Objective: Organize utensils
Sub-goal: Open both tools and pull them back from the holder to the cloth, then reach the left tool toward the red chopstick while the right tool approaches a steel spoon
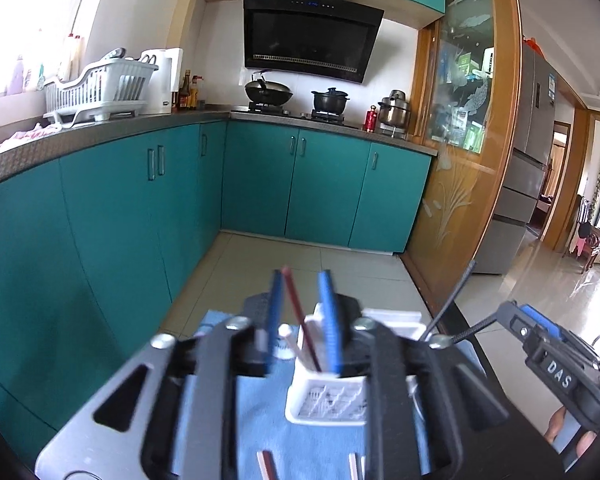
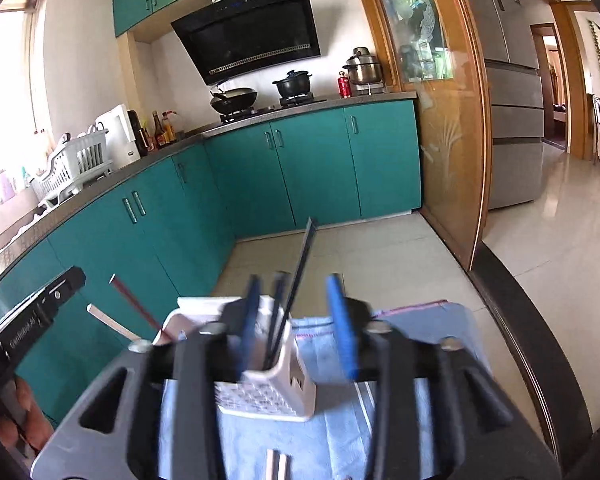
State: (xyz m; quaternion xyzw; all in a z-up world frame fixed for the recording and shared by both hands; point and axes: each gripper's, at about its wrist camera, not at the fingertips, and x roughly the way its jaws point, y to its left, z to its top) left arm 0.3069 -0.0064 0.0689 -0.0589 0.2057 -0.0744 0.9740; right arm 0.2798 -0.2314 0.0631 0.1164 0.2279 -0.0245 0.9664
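Teal kitchen cabinets [image 1: 140, 208], pale tiled floor [image 1: 284, 264], black range hood [image 1: 312, 36], bright window [image 1: 24, 20] at left.

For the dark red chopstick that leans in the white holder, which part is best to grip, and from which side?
Grip the red chopstick on its bare upper shaft, above the holder rim, probably coming from above. Its lower end is hidden inside the holder, and it leans up to the left, away from the black chopsticks in the other compartment. The left gripper already has its open fingers on both sides of it.

White letters "DAS" stand on a black label on the right gripper [image 1: 540, 326], seen from the left wrist view. Print on the range hood [image 1: 312, 36] is too small to read.
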